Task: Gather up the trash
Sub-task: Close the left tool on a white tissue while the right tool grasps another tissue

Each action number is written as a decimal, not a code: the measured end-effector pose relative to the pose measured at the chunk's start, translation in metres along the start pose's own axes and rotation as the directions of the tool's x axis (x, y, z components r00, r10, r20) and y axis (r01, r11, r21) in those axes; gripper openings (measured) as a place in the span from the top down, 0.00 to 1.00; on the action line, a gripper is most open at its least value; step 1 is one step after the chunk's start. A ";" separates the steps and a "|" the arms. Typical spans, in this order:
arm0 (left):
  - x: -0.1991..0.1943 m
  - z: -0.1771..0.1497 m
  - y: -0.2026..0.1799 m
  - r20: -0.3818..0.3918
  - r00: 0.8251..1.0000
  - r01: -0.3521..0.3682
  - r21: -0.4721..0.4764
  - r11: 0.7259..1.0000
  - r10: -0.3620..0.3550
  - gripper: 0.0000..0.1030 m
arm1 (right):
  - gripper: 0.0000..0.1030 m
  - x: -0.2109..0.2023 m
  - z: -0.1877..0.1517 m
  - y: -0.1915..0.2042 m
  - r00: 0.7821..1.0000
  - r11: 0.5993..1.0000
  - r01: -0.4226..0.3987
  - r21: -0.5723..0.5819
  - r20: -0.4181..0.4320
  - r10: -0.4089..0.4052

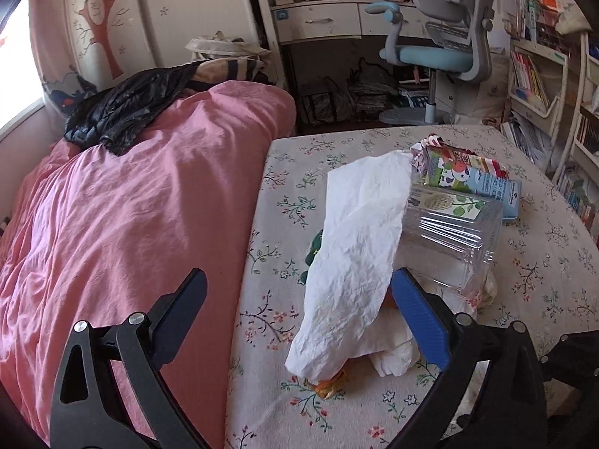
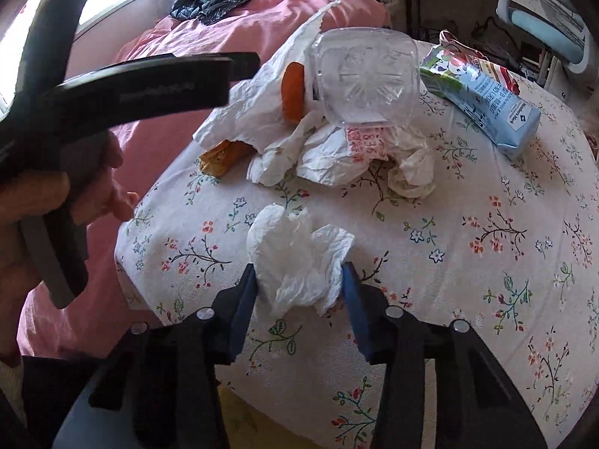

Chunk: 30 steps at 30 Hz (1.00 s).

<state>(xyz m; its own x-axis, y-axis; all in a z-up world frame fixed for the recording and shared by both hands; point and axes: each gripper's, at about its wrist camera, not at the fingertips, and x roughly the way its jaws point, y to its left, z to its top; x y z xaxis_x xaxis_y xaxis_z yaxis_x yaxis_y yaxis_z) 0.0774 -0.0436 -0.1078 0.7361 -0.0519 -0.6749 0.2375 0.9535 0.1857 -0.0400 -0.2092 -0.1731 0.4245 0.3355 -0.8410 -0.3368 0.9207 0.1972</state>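
Note:
A pile of trash lies on the floral bed sheet (image 2: 468, 262): white crumpled paper (image 1: 355, 254), a clear plastic container (image 1: 453, 235), a milk carton (image 1: 471, 183), an orange wrapper (image 2: 224, 157) and an orange piece (image 2: 294, 91). My left gripper (image 1: 299, 292) is open above the white paper, fingers apart on either side of it. My right gripper (image 2: 299, 280) has a crumpled white tissue (image 2: 295, 262) between its fingers, which touch its sides. The left gripper also shows in the right wrist view (image 2: 149, 86), held in a hand.
A pink duvet (image 1: 131, 205) covers the bed's left side with a black plastic bag (image 1: 123, 108) on it. A desk, a blue chair (image 1: 438, 52) and bookshelves (image 1: 535, 78) stand beyond the bed.

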 end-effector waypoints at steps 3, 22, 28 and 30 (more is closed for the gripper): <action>0.016 0.003 -0.008 -0.026 0.999 0.038 0.013 0.999 -0.038 0.14 | 0.66 -0.004 -0.001 -0.009 1.000 1.000 -0.023 0.015 -0.005 0.023; -0.047 0.011 0.084 0.180 0.965 0.248 -0.374 0.894 -0.192 0.99 | 0.84 -0.030 0.012 -0.017 0.993 0.994 -0.083 0.068 0.090 0.077; -0.016 -0.005 0.091 0.023 0.972 0.225 -0.405 0.886 -0.236 0.85 | 0.84 -0.042 0.000 -0.013 0.990 0.991 -0.100 0.083 0.111 0.090; 0.009 -0.017 0.096 -0.019 0.959 0.243 -0.467 0.850 -0.284 0.54 | 0.84 -0.040 0.001 -0.015 0.990 0.991 -0.100 0.085 0.108 0.091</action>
<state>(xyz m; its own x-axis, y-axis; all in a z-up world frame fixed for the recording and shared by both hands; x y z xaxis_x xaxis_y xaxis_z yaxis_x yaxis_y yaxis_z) 0.0958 0.0522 -0.1077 0.6262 -0.3149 -0.7132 0.0848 0.9369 -0.3392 -0.0512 -0.2359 -0.1414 0.4808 0.4372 -0.7600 -0.3046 0.8961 0.3227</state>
